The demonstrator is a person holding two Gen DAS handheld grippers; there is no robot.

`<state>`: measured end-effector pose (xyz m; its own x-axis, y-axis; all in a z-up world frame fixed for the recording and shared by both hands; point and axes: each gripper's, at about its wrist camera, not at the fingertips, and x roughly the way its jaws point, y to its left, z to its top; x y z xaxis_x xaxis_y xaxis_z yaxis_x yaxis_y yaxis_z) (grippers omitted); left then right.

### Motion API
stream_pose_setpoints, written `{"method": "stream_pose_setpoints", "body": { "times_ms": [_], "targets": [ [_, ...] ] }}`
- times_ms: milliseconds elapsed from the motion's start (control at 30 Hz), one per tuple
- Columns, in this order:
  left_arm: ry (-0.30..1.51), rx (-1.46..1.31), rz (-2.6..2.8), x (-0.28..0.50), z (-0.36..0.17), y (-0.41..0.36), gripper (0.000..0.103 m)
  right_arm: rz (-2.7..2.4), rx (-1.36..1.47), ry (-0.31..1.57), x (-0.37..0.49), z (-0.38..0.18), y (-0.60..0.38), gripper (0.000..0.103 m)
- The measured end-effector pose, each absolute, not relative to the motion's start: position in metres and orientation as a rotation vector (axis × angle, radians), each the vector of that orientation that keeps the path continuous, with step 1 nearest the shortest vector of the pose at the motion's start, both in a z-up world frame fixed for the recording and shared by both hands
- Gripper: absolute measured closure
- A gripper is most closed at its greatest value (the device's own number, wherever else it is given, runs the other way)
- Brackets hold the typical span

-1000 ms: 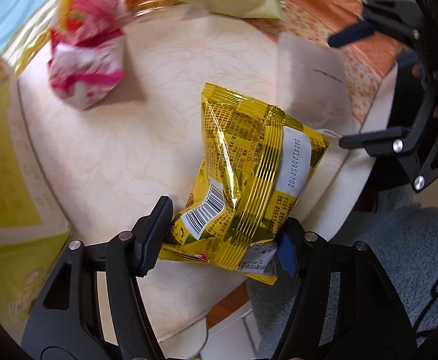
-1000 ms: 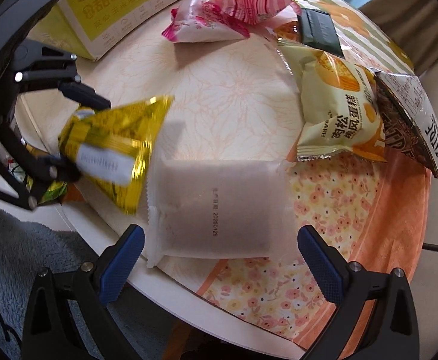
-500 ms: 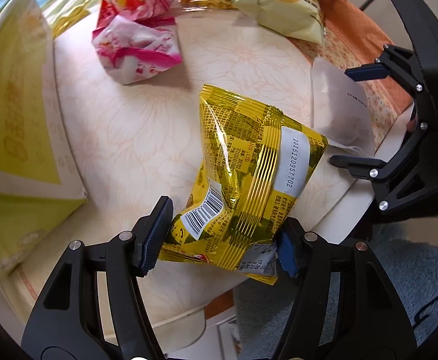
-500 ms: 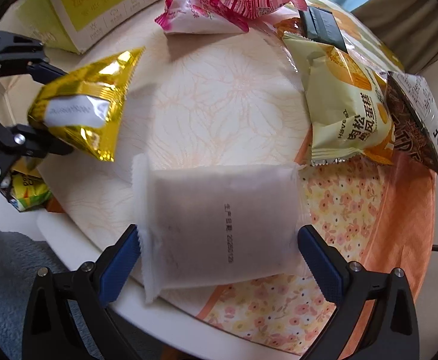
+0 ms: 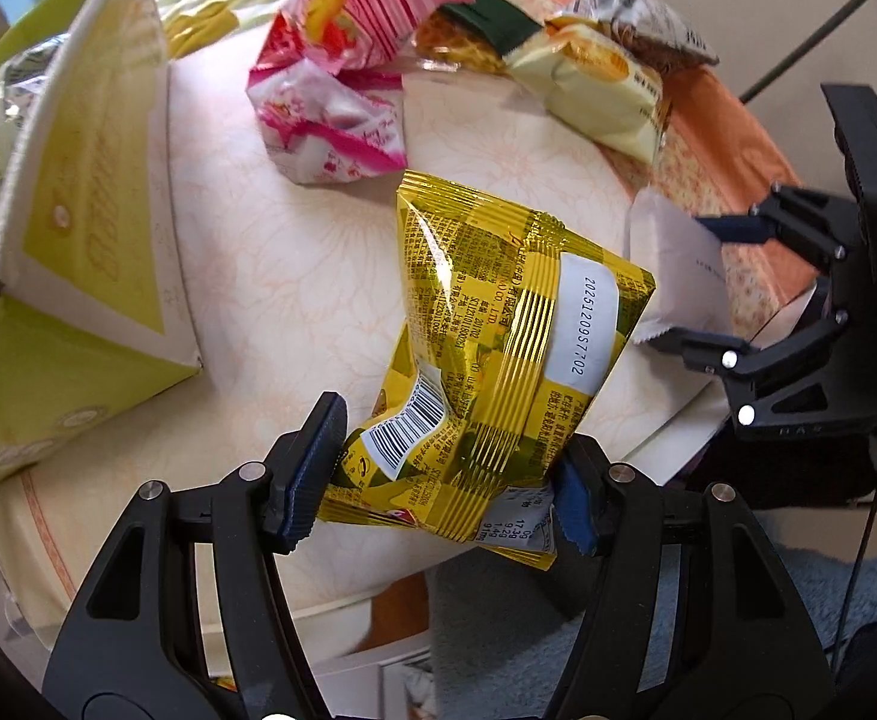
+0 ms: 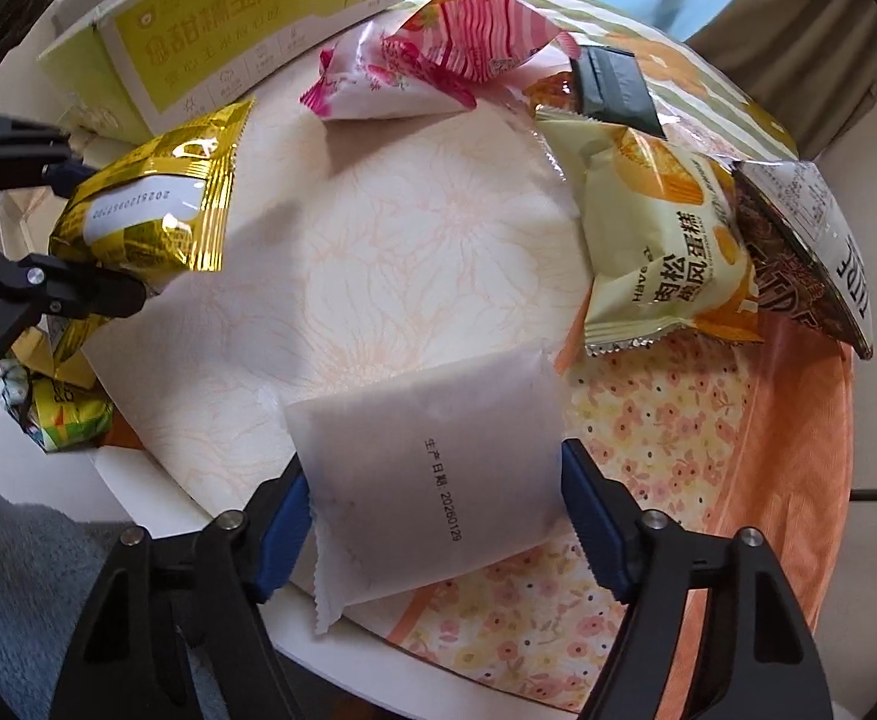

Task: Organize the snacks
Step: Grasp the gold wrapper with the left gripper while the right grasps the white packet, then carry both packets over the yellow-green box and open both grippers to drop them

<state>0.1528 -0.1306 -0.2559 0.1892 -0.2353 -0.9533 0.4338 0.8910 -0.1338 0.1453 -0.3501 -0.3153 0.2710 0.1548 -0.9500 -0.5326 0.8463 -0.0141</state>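
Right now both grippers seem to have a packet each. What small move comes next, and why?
Probably carry the yellow packet on toward the open box and release it there. The left gripper is shut on it and holds it above the table, with the box close on its left. The right gripper has its pads against the white packet, so that one can wait.

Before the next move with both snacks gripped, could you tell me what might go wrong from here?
1. The left gripper pinches the yellow foil packet only at its bottom end, so the slick packet could slip or swing.
2. The right gripper squeezes the white pouch across its body at the table edge; it may crush the contents.
3. The two grippers are close together, so they could collide on the way to the yellow box.
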Motion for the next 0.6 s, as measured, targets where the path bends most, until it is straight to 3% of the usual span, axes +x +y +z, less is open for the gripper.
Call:
{"method": "stream_pose_setpoints", "body": {
  "times_ms": [600],
  "targets": [
    [1.113, 0.061, -0.318, 0.144, -0.153, -0.121, 0.043, 0.553, -0.302, 1.011, 0.137, -0.2, -0.355, 0.032]
  ]
}}
